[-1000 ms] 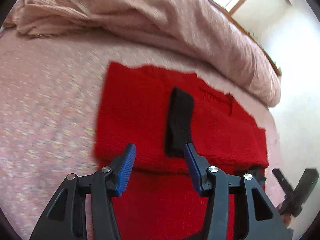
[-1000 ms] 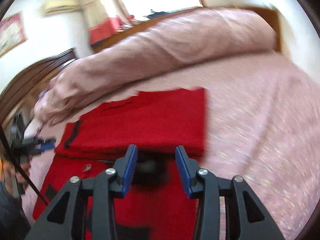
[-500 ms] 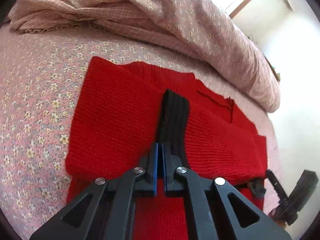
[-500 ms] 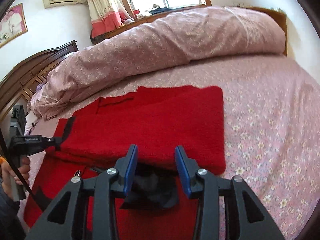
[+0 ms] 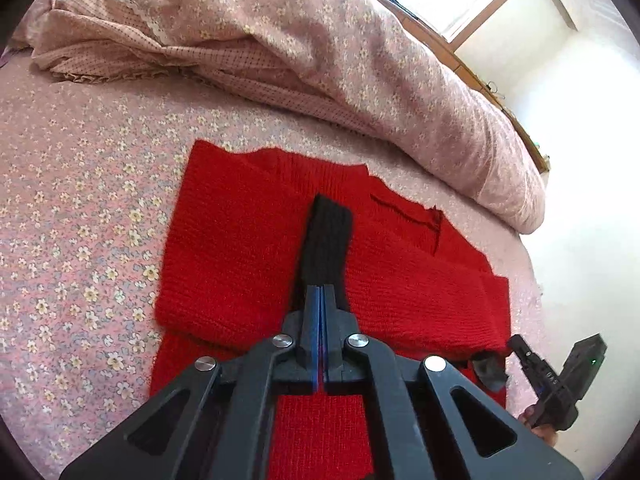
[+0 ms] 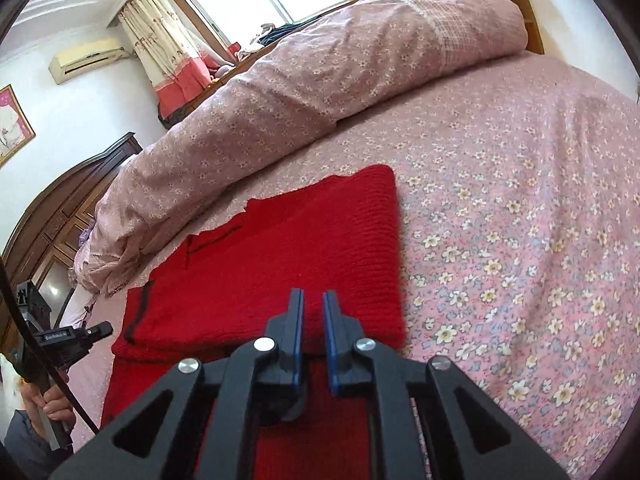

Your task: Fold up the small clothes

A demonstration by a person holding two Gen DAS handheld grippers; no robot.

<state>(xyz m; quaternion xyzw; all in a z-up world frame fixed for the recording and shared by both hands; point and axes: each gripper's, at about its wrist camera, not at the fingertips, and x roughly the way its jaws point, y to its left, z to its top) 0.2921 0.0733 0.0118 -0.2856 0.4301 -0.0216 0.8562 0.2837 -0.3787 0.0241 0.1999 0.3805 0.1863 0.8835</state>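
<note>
A red knitted sweater point(image 5: 248, 256) lies folded on the floral bed sheet point(image 5: 80, 208), its upper layer doubled over the lower part. My left gripper point(image 5: 320, 292) is shut on the near end of a black ribbed cuff point(image 5: 328, 232) that lies on the fold. It also shows at the left edge of the right wrist view point(image 6: 100, 330), held by a hand point(image 6: 44, 404). My right gripper point(image 6: 312, 300) hangs over the near right edge of the folded sweater point(image 6: 280, 248). Its jaws are closing to a narrow gap, where only red knit shows. The second black cuff point(image 5: 486, 368) lies by its tip.
A rolled floral quilt point(image 6: 320, 60) runs along the far side of the bed behind the sweater. Bare sheet point(image 6: 520, 240) spreads to the right of the sweater. A dark wooden wardrobe point(image 6: 60, 208) stands at the left. The bed's edge point(image 5: 532, 264) is close to the sweater's right side.
The left jaws went from open to shut on the black cuff. The right jaws narrowed and the right gripper moved forward and down over the fold's edge, hiding most of the dark cuff beneath it.
</note>
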